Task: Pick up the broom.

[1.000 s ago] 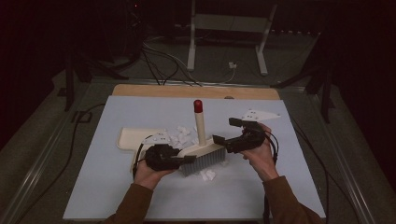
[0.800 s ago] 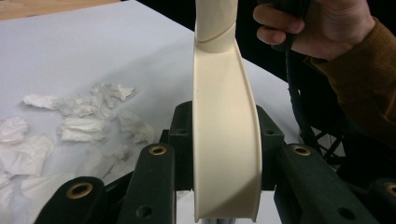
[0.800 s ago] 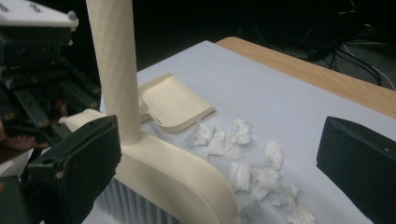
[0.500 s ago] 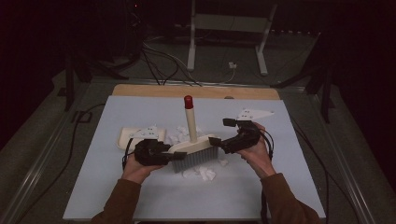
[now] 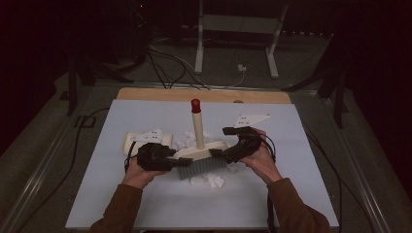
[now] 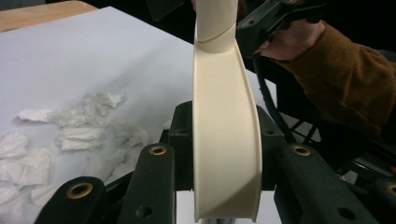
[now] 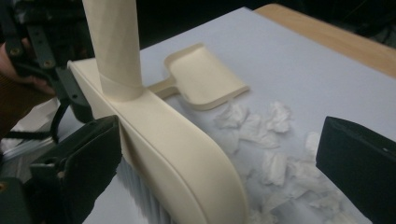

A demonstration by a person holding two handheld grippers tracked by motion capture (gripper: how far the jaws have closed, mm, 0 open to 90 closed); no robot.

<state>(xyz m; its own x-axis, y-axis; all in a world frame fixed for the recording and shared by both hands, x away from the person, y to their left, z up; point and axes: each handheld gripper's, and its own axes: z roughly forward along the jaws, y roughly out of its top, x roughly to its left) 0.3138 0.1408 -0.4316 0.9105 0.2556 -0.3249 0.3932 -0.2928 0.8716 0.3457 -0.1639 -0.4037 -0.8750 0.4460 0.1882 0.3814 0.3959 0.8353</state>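
Note:
A cream hand brush [image 5: 201,152] with grey bristles and an upright, red-tipped handle stands on the pale mat [image 5: 301,194], among crumpled white paper scraps [image 5: 209,180]. My left gripper [image 5: 175,161] is shut on the brush's left end; in the left gripper view both jaws press the cream back [image 6: 226,93]. My right gripper [image 5: 218,154] is at the brush's right end and open. In the right gripper view one jaw lies against the brush [image 7: 159,121] and the other stands well off it, above the scraps [image 7: 261,135].
A cream dustpan [image 5: 141,141] lies on the mat behind my left gripper, and it shows beyond the brush handle [image 7: 205,77] in the right gripper view. More scraps [image 6: 88,121] lie beside the brush. A wooden strip [image 5: 204,94] edges the table's far side; cables and a stand are beyond.
Both hands and the brush have shifted a little to the left across the mat. The left gripper's hold on the brush looks the same.

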